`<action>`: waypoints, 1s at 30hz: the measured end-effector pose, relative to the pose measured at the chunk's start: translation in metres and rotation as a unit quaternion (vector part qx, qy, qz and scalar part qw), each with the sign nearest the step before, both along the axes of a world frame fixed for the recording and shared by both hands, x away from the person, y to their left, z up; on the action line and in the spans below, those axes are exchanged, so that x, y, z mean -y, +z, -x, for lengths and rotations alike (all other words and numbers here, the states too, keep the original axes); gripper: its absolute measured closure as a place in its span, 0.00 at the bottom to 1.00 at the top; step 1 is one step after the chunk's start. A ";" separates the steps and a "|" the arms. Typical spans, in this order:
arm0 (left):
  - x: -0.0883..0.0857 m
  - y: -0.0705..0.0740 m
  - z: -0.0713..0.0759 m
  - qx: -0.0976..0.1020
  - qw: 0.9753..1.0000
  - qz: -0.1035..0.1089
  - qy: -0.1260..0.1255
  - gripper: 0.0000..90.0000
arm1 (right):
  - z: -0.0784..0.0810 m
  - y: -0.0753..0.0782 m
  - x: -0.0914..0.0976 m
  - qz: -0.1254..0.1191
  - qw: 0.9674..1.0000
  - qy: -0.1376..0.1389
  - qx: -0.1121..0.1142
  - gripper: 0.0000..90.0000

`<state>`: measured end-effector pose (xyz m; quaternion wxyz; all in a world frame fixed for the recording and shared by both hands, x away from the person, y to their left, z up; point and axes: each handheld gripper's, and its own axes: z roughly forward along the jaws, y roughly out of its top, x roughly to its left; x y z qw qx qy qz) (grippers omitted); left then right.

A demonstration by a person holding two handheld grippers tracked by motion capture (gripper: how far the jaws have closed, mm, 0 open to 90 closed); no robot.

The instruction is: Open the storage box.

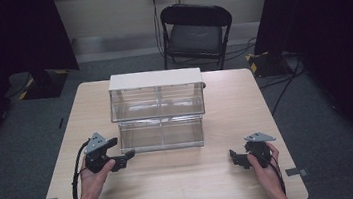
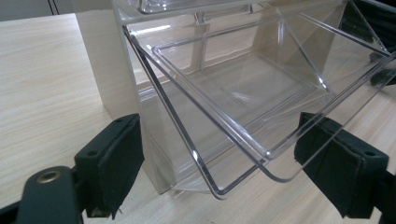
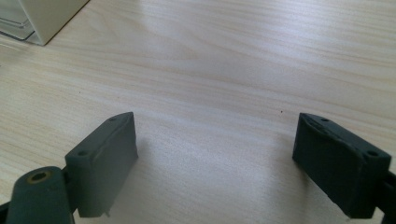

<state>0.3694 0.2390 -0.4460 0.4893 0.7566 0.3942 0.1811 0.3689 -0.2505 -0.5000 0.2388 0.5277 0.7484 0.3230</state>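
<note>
clear two-tier bin on the table

its lower drawer is tilted open toward the table's near edge; the upper tier is shut under a pale top.

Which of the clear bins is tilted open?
The lower left bin, right at the left gripper. Its front leans out from the organizer; the other bins sit flush.

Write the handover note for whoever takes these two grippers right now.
Left gripper: open, jaws either side of the front corner of the lower clear bin, gripping nothing.
Right gripper: open, over bare table, well right of the organizer.
Things: two-tier clear organizer at table centre; the lower bin looks tilted out, nothing visible inside.
Done: left gripper lined up at the bin.
Left: probably grip the bin edge and move it.
</note>
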 end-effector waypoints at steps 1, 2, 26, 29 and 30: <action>0.000 0.000 0.000 0.000 1.000 -0.001 0.000 0.17 | 0.000 0.000 0.000 0.000 1.000 0.000 0.000 0.14; -0.001 0.001 -0.001 -0.001 1.000 -0.007 -0.003 0.17 | 0.000 0.000 0.000 0.000 1.000 0.000 0.000 0.14; 0.005 0.015 -0.007 0.009 1.000 -0.005 -0.006 0.17 | 0.000 0.000 0.000 0.000 1.000 0.000 0.000 0.14; 0.004 0.016 -0.007 0.012 1.000 -0.011 -0.006 0.17 | 0.000 0.000 0.000 0.000 1.000 0.000 0.000 0.14; 0.004 0.017 -0.007 0.013 1.000 -0.007 -0.005 0.17 | 0.000 0.000 0.000 0.000 1.000 0.000 0.000 0.14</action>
